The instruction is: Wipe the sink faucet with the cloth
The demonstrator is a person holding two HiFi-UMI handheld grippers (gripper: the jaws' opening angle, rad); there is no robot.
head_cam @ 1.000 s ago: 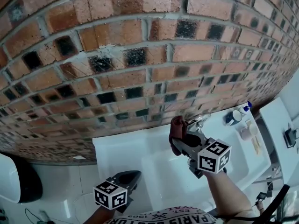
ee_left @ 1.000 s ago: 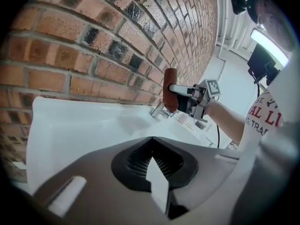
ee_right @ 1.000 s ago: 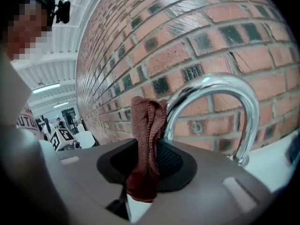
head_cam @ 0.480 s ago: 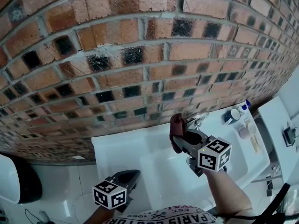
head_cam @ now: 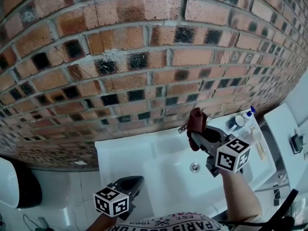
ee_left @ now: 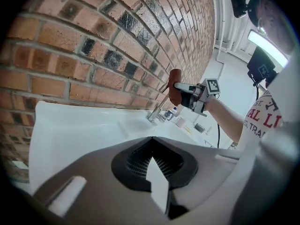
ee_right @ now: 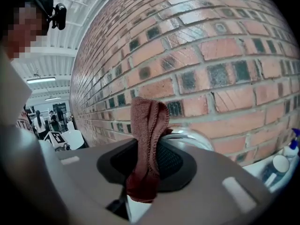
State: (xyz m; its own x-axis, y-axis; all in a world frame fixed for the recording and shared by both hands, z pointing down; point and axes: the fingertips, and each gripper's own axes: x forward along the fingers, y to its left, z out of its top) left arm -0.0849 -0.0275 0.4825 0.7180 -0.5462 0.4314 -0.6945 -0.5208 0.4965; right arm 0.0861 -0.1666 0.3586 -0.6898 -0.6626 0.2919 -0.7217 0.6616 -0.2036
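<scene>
A dark red cloth (head_cam: pixel 195 121) is pinched in my right gripper (head_cam: pixel 199 129), which is shut on it. The cloth rests against the chrome faucet (head_cam: pixel 182 128) at the back rim of the white sink (head_cam: pixel 125 150). In the right gripper view the cloth (ee_right: pixel 146 144) hangs between the jaws, with the faucet's chrome top (ee_right: pixel 190 137) just behind it. The left gripper view shows the faucet (ee_left: pixel 154 114) far ahead, with the cloth (ee_left: pixel 175 93) above it. My left gripper (head_cam: pixel 129 186) is shut and holds nothing, low at the sink's front left.
The brick wall (head_cam: pixel 144 57) rises right behind the faucet. A cup (head_cam: pixel 237 122), a blue-capped bottle (head_cam: pixel 250 112) and small toiletries (head_cam: pixel 257 138) stand on the sink's right ledge. The drain (head_cam: pixel 194 167) shows in the basin. A white counter (head_cam: pixel 288 129) lies to the right.
My right gripper has moved rightward and a little up along the faucet with the cloth in it, uncovering the drain. The left gripper has stayed put.
</scene>
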